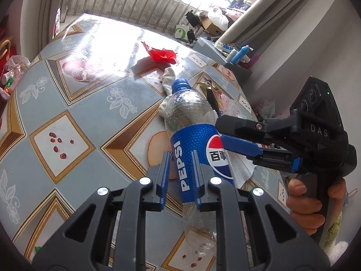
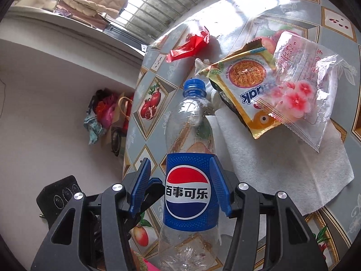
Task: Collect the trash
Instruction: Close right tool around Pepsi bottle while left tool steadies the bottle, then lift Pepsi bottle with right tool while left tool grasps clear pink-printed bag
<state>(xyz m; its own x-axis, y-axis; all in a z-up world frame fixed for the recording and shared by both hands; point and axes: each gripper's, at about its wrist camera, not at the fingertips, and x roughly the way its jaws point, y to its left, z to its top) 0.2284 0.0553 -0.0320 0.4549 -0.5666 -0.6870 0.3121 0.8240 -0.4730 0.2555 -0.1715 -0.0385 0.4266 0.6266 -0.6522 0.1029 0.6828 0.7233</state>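
My left gripper point(image 1: 179, 178) has its fingers narrowed onto the Pepsi bottle point(image 1: 194, 135), pinching a flattened fold of the label. The bottle hangs above the desk point(image 1: 67, 103). My right gripper point(image 2: 180, 187) straddles the label, fingers half-spread; its right pad looks to touch, the left stands clear. Risk as I judge it: the empty, crushed plastic is slick and could twist out of the left pinch. The snack wrapper point(image 2: 246, 85), clear bag point(image 2: 315, 103) and red wrapper point(image 1: 161, 55) lie uncollected.
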